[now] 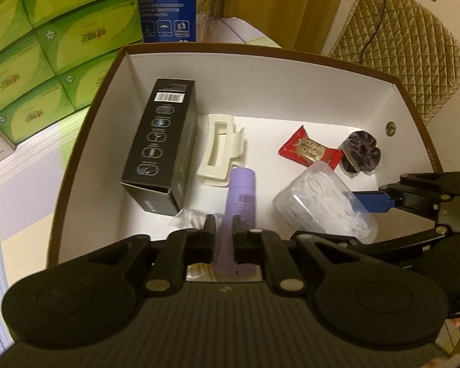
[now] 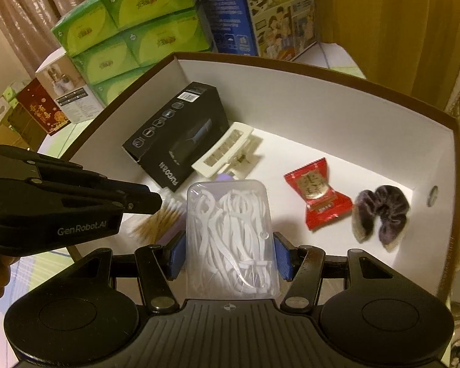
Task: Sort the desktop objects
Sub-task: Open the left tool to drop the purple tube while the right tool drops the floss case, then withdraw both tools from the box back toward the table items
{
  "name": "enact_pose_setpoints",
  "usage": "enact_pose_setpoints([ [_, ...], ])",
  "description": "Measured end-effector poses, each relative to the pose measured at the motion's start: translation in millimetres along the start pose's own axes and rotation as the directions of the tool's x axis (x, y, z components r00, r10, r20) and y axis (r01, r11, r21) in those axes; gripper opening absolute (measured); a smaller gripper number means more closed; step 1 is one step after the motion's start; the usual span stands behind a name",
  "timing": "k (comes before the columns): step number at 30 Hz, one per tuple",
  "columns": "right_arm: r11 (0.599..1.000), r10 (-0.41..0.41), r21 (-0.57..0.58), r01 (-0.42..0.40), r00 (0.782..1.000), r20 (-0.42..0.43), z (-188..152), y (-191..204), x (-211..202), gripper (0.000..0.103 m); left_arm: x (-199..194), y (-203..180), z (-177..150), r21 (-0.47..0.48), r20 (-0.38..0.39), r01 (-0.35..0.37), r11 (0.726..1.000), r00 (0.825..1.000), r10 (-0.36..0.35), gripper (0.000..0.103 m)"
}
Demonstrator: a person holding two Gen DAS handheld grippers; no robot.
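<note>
- The brown storage box (image 2: 346, 72), white inside, stands on the table; to its far left is a stack of green tissue packs (image 2: 128, 30).
- At the left of the box lies a black carton (image 1: 161, 147), and just right of it a cream hair claw (image 1: 222, 153).
- The left gripper (image 1: 224, 233) points steeply down over the near left part of the box. Its fingers are closed on a purple tube (image 1: 239, 196), which sticks forward between them.
- In the right wrist view a bundle of cotton swabs (image 2: 161, 219) shows under the left gripper's tip; whether it is touched, I cannot tell.
- The right gripper (image 2: 230, 256) also points steeply down, beside the left one. Its blue pads (image 2: 176, 254) grip a clear case of floss picks (image 2: 230, 239) by its two long sides.
- Further right on the box floor lie a red wrapped candy (image 2: 317, 194) and a dark purple scrunchie (image 2: 383, 214).
- The step seems to be putting both held things into the box. To do it well, I would lower each one to a free place on the floor, away from the hair claw and the candy, and only then open the fingers, so nothing drops or rolls.
</note>
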State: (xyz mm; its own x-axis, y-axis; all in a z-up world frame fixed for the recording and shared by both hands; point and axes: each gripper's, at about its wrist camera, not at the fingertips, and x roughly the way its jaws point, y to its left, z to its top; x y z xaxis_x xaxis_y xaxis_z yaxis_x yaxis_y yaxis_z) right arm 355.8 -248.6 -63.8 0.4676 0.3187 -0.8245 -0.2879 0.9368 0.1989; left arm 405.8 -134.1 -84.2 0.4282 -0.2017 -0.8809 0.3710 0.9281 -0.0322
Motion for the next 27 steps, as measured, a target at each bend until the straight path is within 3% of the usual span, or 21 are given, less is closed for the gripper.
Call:
enact_pose_setpoints([
  [1,1.000,0.014,-0.003,-0.014,1.000,0.000,1,1,1,0.057,0,2,0,-0.005,-0.002,-0.001,1.000,1.000,0.001,0.024],
  [5,1.000,0.027,-0.008,-0.027,0.999,0.032,1,6,-3,0.082,-6,9,-1,-0.027,-0.002,0.004,1.000,1.000,-0.004,0.038],
  [7,1.000,0.019,-0.021,-0.018,0.999,0.050,1,7,-9,0.084,-9,12,-2,-0.034,0.001,-0.002,0.999,1.000,0.002,0.052],
  [10,1.000,0.015,-0.025,-0.014,0.998,0.066,-1,6,-19,0.091,-16,13,-4,-0.037,0.012,-0.001,0.999,1.000,0.001,0.061],
  [19,0.999,-0.034,-0.022,0.035,0.997,0.070,-7,1,-36,0.100,-25,12,-7,-0.034,0.018,-0.006,0.999,1.000,0.007,0.069],
  [27,0.998,-0.064,-0.003,0.064,0.996,0.066,-15,0,-49,0.101,-40,6,-15,-0.027,0.034,-0.004,1.000,0.999,0.004,0.074],
])
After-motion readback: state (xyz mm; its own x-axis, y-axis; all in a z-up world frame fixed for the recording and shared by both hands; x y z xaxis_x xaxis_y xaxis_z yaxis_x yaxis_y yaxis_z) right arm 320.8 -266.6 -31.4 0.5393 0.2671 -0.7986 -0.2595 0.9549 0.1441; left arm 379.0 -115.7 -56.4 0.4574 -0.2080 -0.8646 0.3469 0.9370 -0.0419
